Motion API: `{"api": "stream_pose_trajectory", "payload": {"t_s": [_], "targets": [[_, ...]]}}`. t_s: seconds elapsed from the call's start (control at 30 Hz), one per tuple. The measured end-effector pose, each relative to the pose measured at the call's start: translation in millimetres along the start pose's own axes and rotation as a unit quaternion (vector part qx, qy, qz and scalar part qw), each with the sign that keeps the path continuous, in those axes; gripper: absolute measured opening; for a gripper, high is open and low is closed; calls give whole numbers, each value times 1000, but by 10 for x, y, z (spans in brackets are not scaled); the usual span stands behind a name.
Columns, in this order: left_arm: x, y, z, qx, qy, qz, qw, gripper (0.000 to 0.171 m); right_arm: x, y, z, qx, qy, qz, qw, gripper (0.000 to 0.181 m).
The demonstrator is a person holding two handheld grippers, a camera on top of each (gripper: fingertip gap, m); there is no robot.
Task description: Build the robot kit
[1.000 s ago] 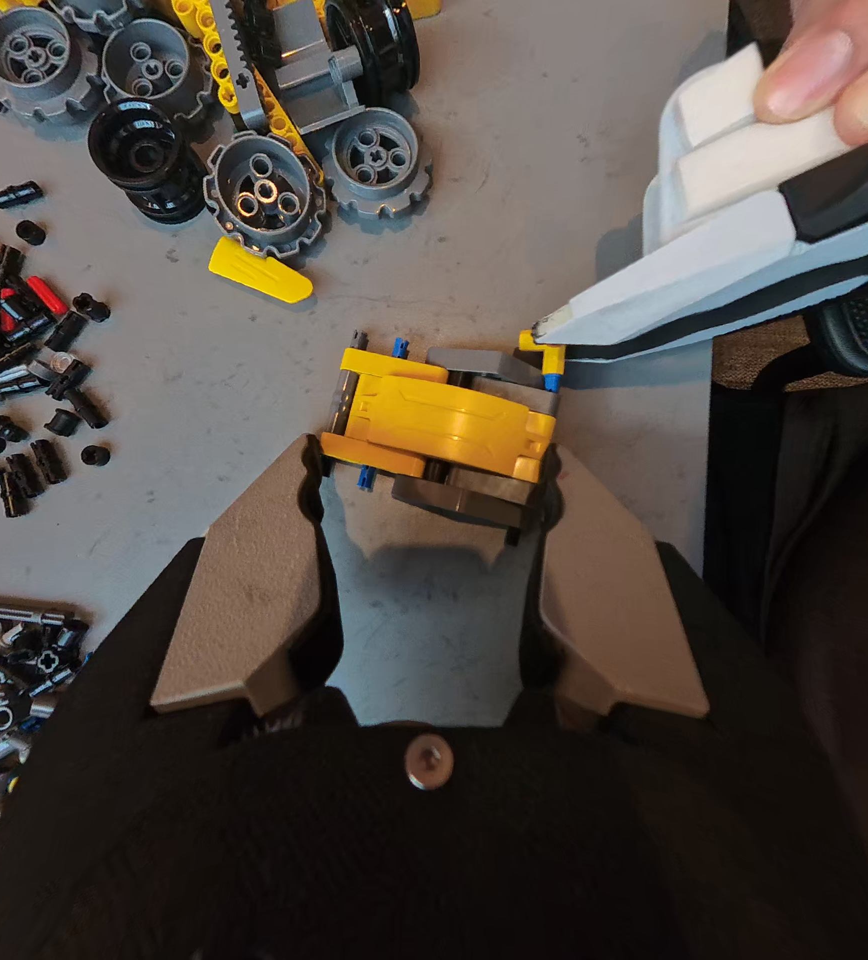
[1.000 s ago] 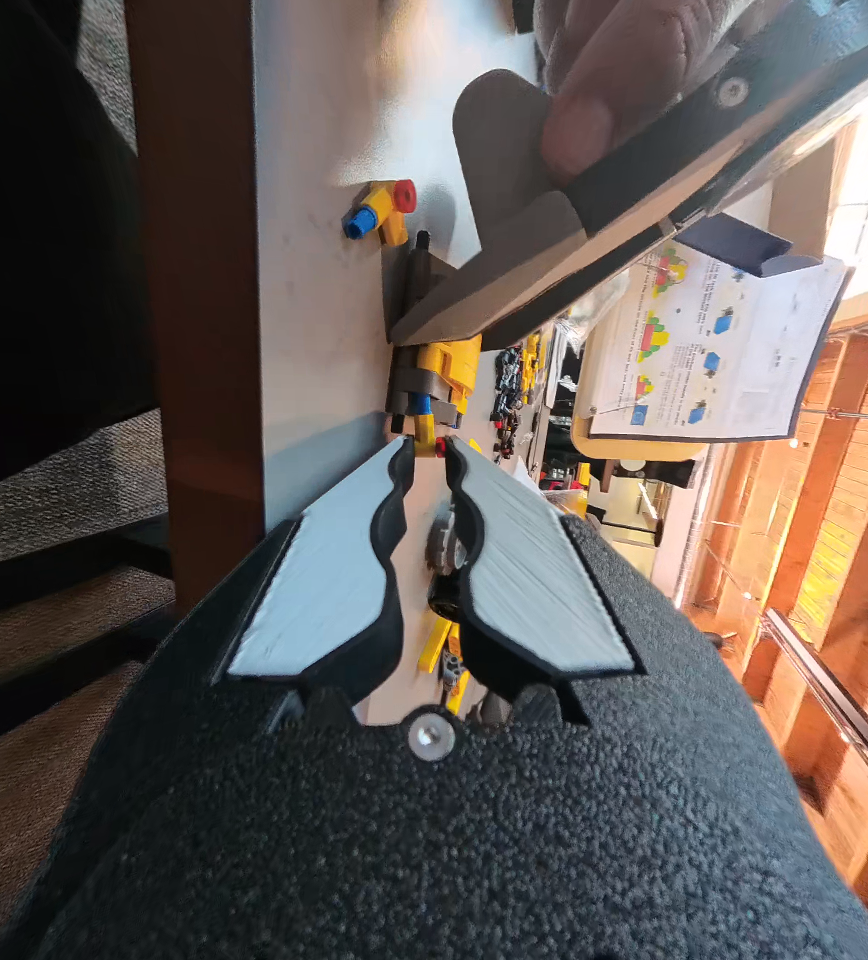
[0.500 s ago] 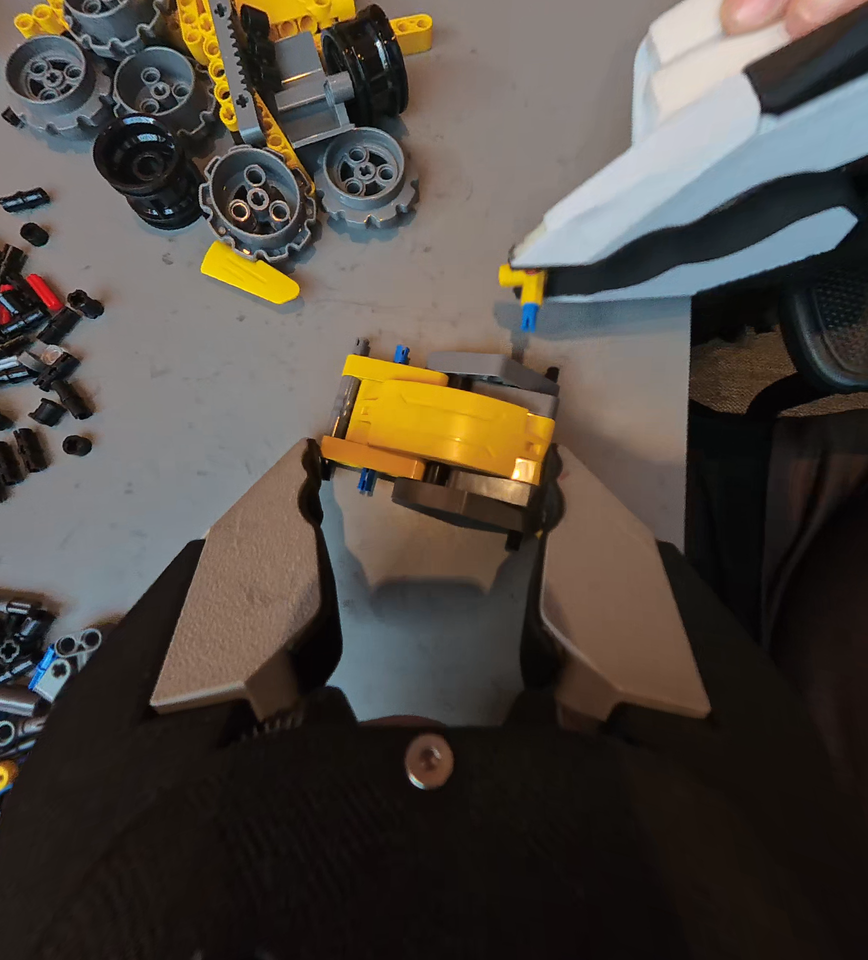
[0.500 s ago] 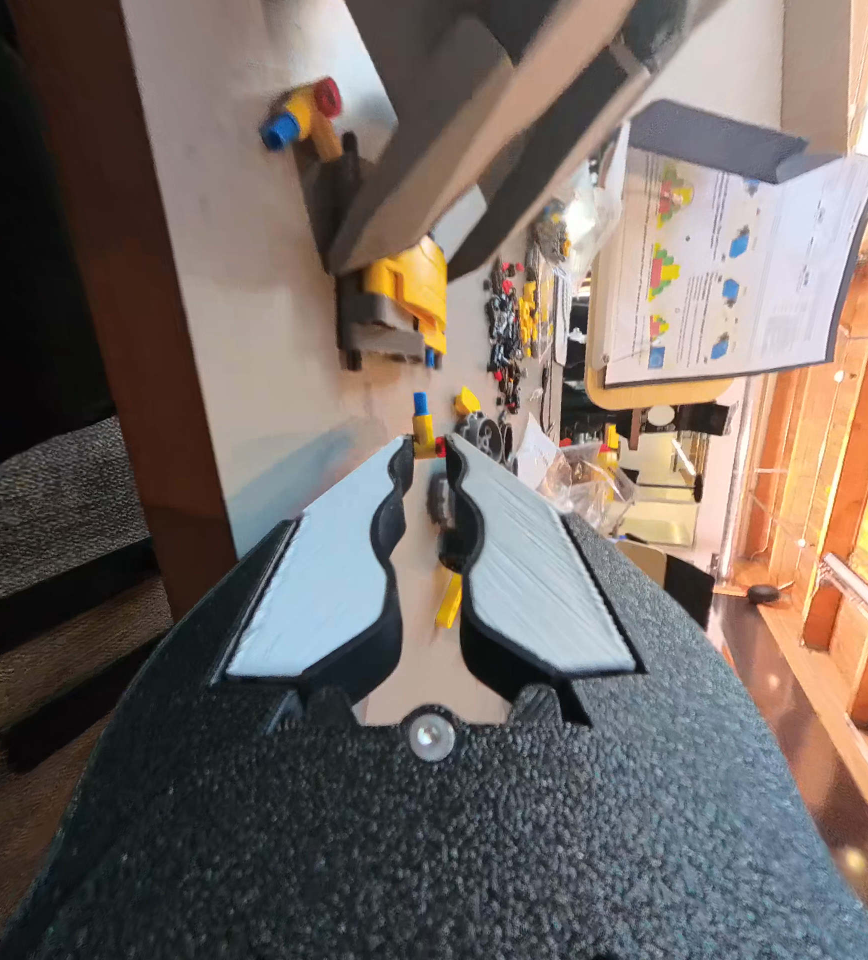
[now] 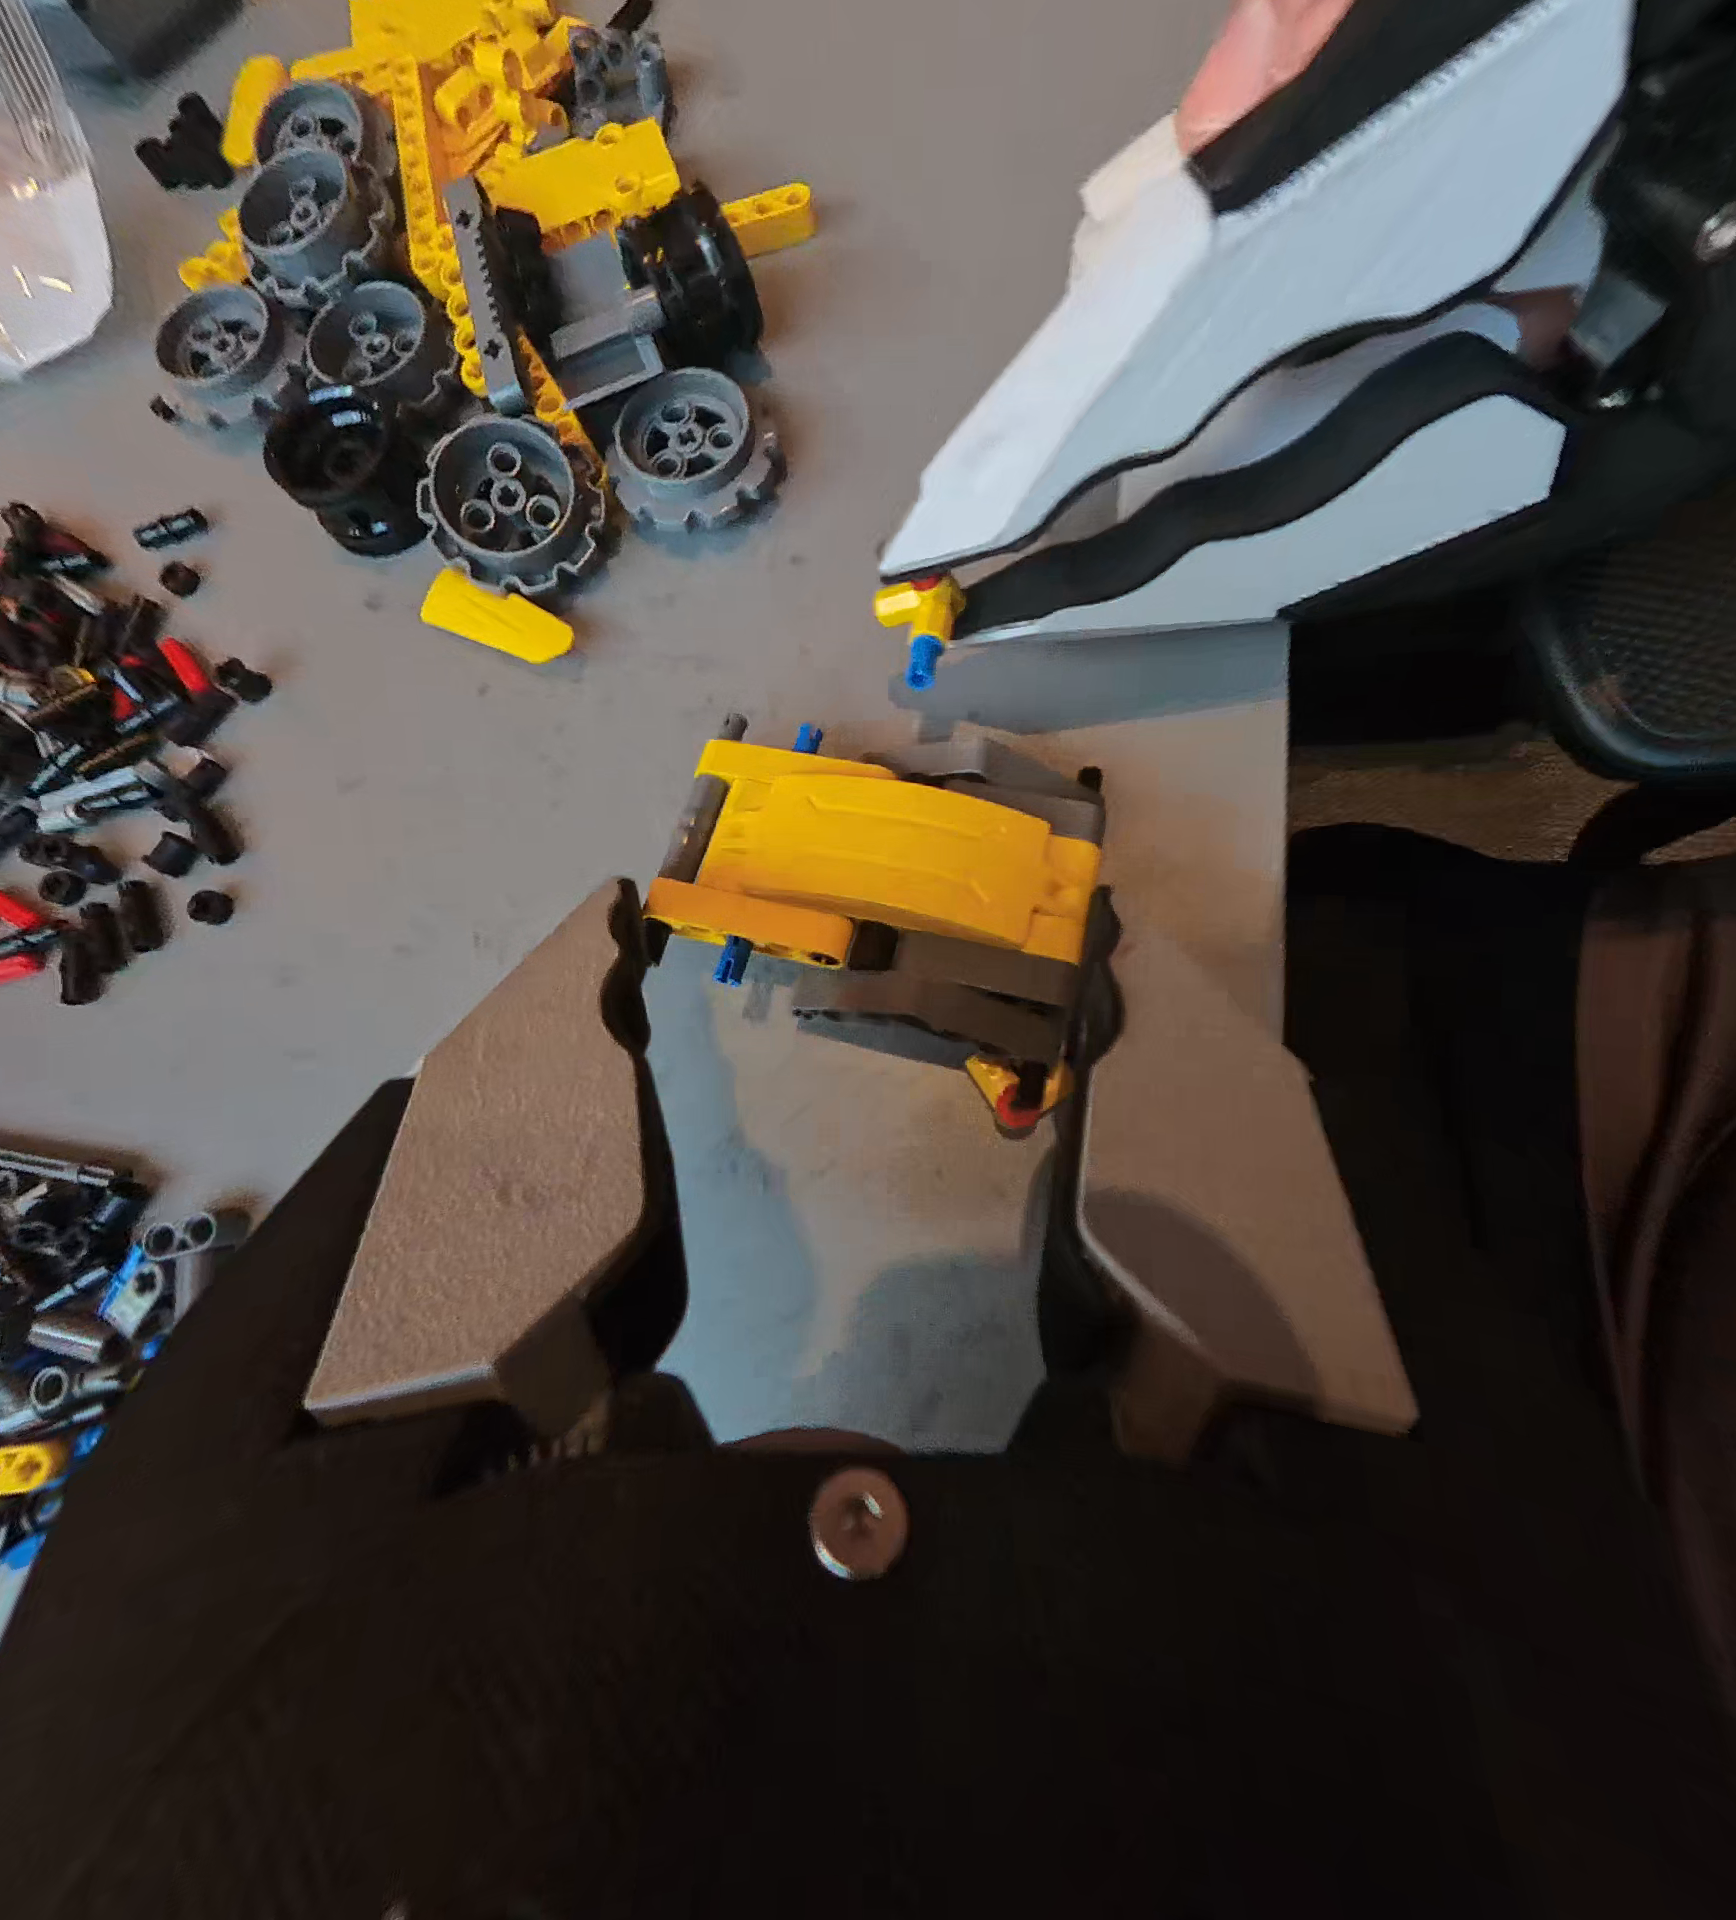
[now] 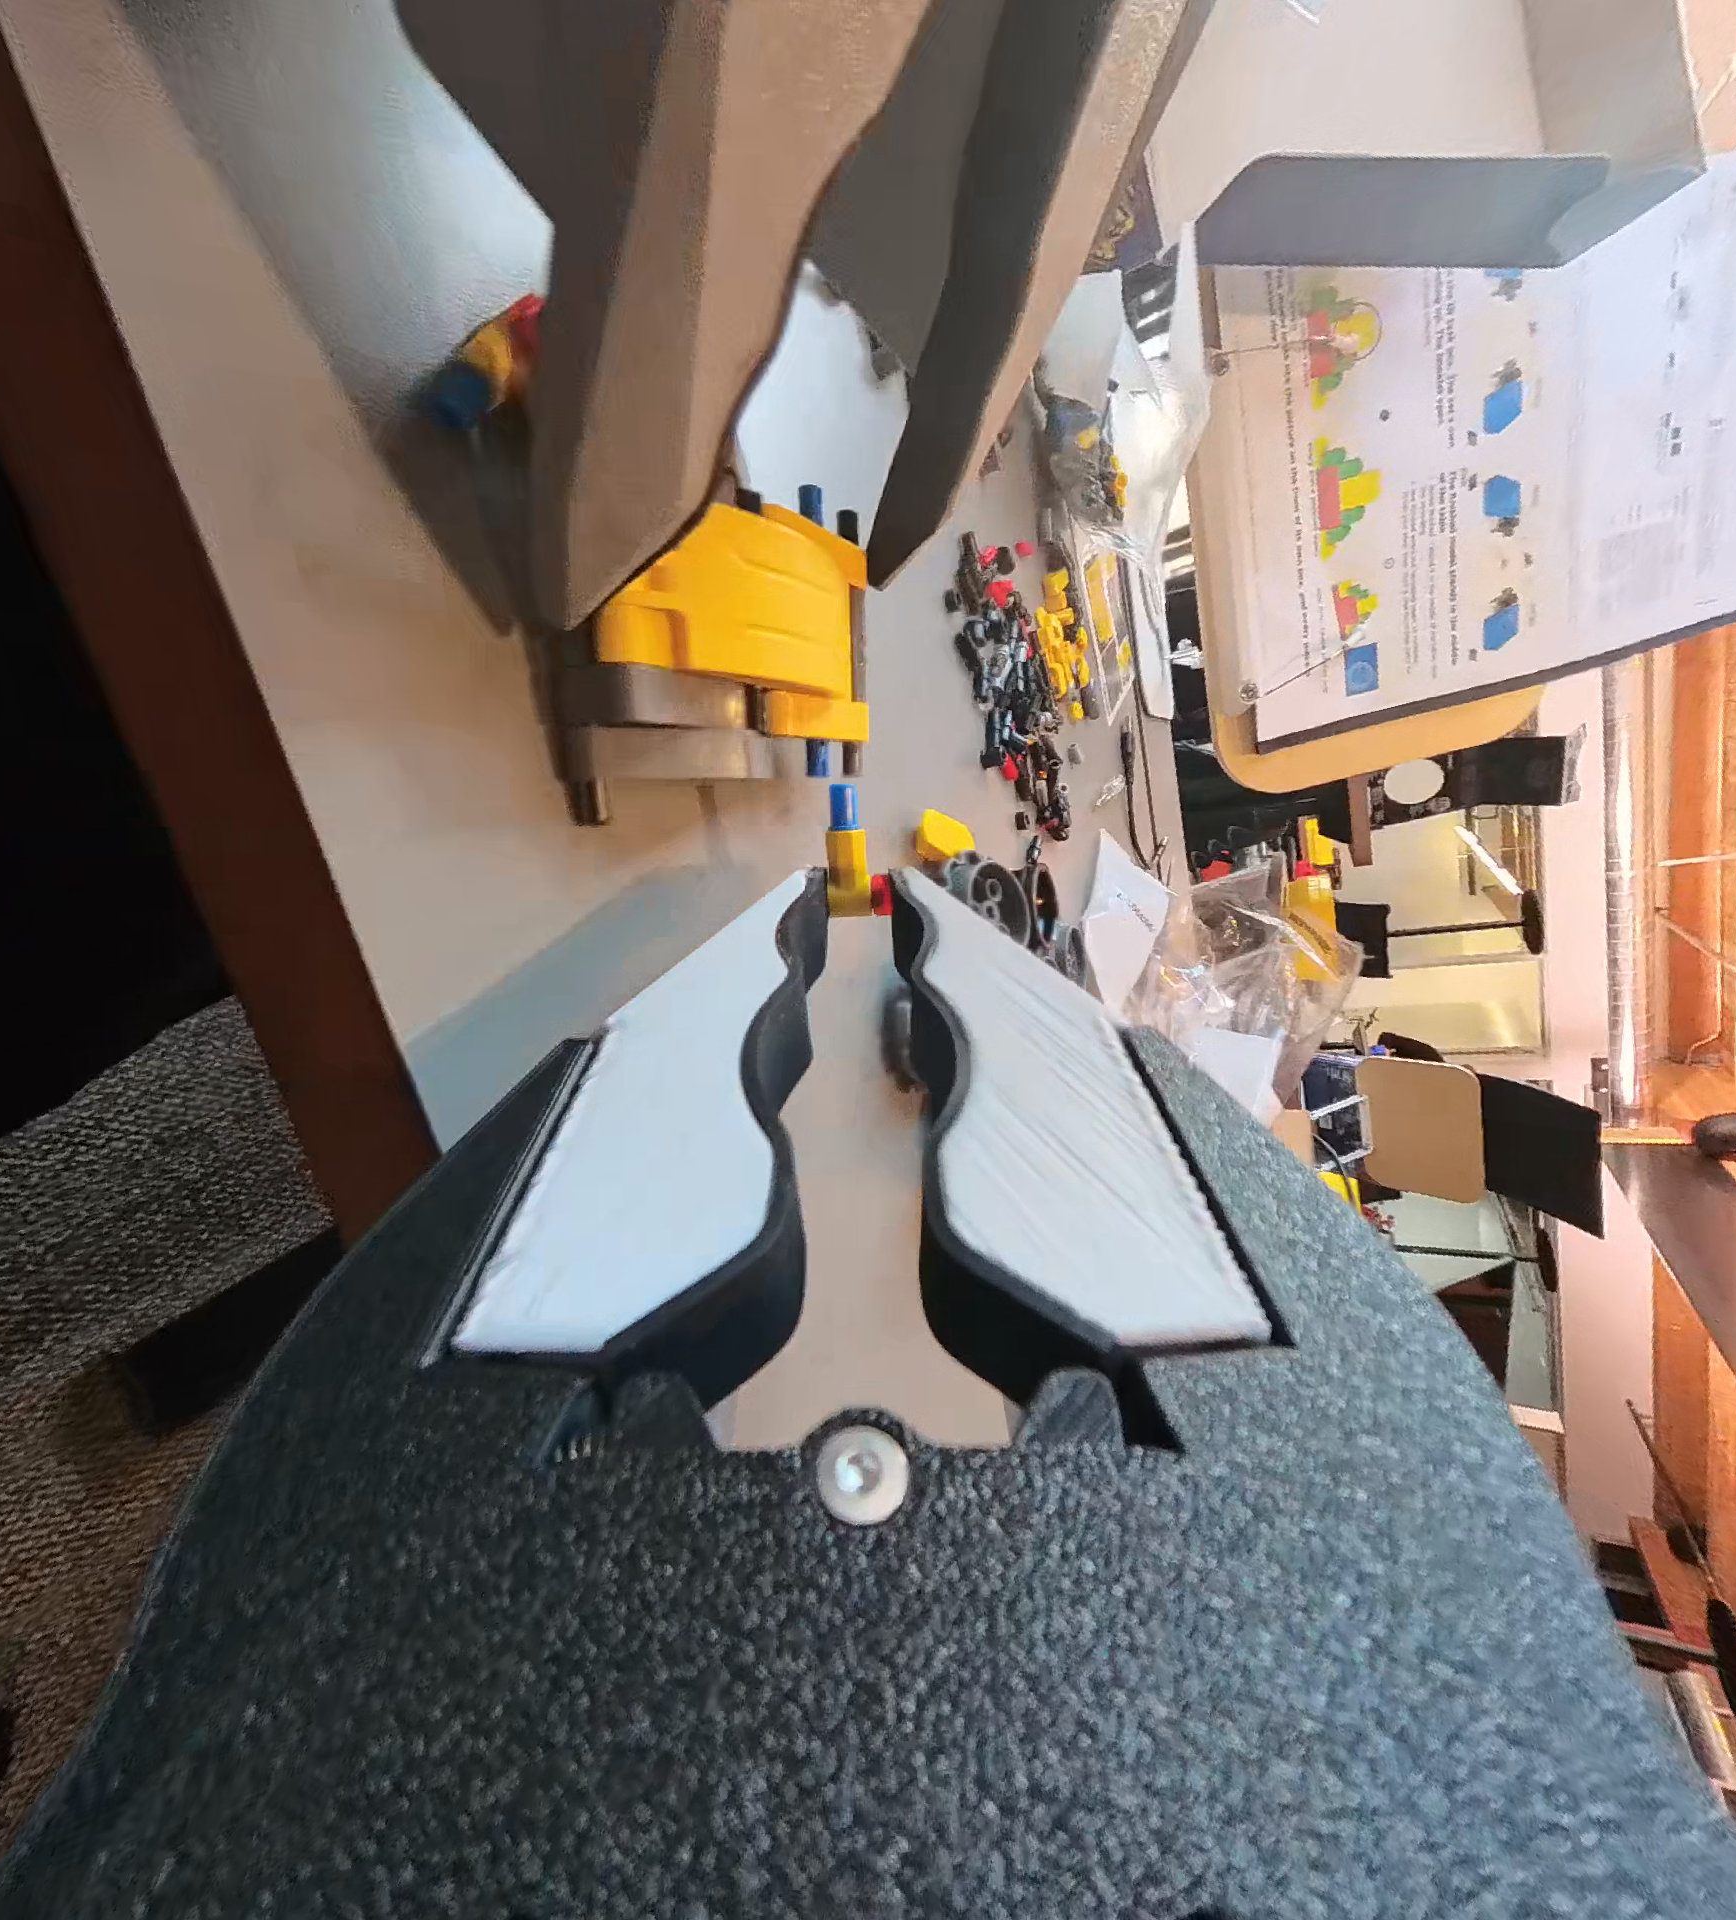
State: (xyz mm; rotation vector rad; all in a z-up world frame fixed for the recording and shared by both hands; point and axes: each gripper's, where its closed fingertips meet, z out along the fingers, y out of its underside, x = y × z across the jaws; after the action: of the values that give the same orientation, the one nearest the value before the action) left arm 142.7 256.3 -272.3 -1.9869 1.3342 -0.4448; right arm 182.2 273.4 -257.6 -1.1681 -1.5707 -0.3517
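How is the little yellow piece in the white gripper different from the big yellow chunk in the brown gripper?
The small yellow connector is a tiny elbow with a blue pin and a red end; the yellow and grey assembly is far bigger, built from many pieces. The connector is pinched at the fingertips of the right gripper, while the left gripper spans the assembly's two ends. Both are yellow building-toy parts with blue pins.

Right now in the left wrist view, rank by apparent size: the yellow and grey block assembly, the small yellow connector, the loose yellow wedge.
1. yellow and grey block assembly
2. loose yellow wedge
3. small yellow connector, though held above the table, so nearness may skew it.
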Motion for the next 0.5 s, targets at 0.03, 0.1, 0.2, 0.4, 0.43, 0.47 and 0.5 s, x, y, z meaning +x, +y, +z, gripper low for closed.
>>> {"api": "stream_pose_trajectory", "payload": {"t_s": [0.03, 0.1, 0.2, 0.4, 0.43, 0.47, 0.5], "targets": [[-28, 16, -4, -1, 7, -4, 1000, 82, -24, 5, 2, -3, -4, 2, 1000, 11], [-94, 27, 7, 1, 19, -7, 1000, 82, -56, 55, 17, -15, -10, 3, 1000, 11], [-140, 21, 31, 8, 53, -18, 998, 79, -61, 142, 43, -28, -12, 8, 999, 11], [-297, 2, -124, 22, 46, -32, 998, 79, 20, 216, 44, -37, 2, 26, 999, 11], [-318, 2, -196, 27, 40, -38, 998, 76, 31, 223, 35, -38, 4, 30, 999, 11], [-333, 10, -273, 29, 33, -48, 998, 76, 47, 225, 21, -36, 7, 33, 999, 11], [-324, 0, -352, 31, 26, -59, 997, 76, 59, 224, 9, -34, 9, 38, 999, 11]]}}
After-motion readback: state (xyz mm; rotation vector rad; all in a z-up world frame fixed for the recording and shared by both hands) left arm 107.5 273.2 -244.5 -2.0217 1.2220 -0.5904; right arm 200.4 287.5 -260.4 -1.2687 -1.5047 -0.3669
